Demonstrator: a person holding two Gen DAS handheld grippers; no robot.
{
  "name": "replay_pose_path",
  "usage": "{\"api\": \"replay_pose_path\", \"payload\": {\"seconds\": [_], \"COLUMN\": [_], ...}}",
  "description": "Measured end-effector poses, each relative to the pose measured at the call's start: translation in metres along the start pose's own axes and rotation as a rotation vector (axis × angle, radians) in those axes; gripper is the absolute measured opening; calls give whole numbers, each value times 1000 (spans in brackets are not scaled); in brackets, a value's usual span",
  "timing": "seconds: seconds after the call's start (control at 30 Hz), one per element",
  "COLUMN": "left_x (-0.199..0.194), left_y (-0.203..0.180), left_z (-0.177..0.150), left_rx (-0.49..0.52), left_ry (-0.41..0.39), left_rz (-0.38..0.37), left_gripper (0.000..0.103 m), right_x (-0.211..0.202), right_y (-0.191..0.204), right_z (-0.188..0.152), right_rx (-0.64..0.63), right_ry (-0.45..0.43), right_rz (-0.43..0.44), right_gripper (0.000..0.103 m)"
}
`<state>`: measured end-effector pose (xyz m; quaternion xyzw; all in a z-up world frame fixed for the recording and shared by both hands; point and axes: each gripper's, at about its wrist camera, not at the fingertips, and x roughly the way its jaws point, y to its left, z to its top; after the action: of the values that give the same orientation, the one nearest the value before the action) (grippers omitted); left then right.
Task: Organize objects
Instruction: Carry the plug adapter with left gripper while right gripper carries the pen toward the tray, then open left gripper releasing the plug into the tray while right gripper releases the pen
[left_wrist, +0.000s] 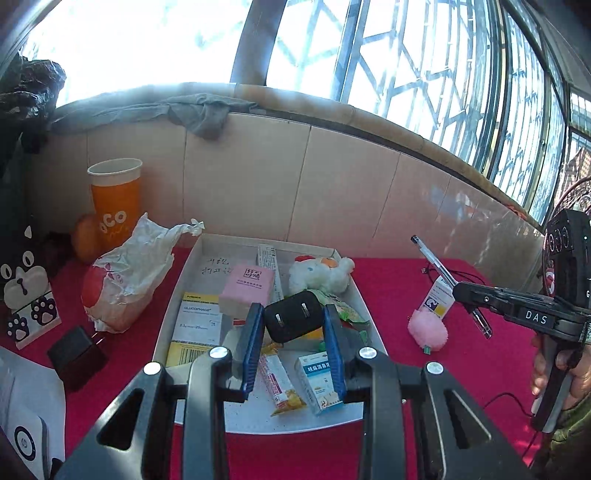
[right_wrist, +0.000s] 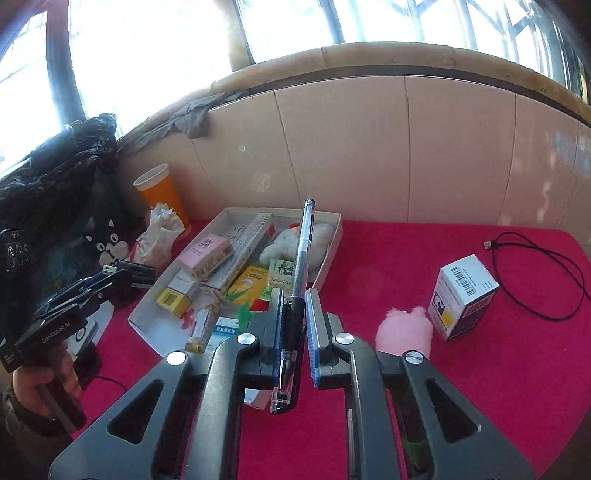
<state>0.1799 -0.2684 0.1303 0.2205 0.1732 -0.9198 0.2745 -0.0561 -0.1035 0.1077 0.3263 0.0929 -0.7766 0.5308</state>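
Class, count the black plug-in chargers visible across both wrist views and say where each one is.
2. One black charger is gripped by the left gripper above the white tray; another sits on the red cloth left of the tray. Clutter may hide others.

Red table (right_wrist: 443, 406) bears white tray (right_wrist: 330, 254), cable (right_wrist: 524, 258).

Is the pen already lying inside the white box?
No, the pen is clamped between the right tongs, held in the air in front of the white box.

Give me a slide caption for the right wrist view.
Right gripper shut on a black gel pen, carried toward the white tray of medicine boxes on the red tablecloth.
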Motion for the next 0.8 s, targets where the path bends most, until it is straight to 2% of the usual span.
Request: {"api": "replay_pose_path", "payload": {"seconds": [0.2, 0.43, 0.57, 0.7, 0.77, 0.8], "left_x": [8, 21, 36, 41, 40, 38], "left_y": [16, 22, 24, 23, 23, 24], "left_z": [-8, -15, -7, -3, -5, -6], "left_rx": [-30, -25, -11, -7, -8, -11], "left_ry": [17, 44, 56, 53, 49, 42], "left_rz": [23, 36, 59, 85, 112, 126], "left_gripper": [32, 32, 32, 32, 34, 38], "right_x": [47, 94, 112, 112, 109, 106], "right_y": [38, 66, 74, 74, 69, 65], "right_z": [-2, -9, -6, -1, -1, -2], "right_rx": [-43, -62, -56, -40, -25, -12], "right_ry": [90, 155, 164, 136, 129, 117], "right_rz": [50, 48, 38, 45, 38, 25], "right_gripper": [11, 11, 11, 13, 37, 73]}}
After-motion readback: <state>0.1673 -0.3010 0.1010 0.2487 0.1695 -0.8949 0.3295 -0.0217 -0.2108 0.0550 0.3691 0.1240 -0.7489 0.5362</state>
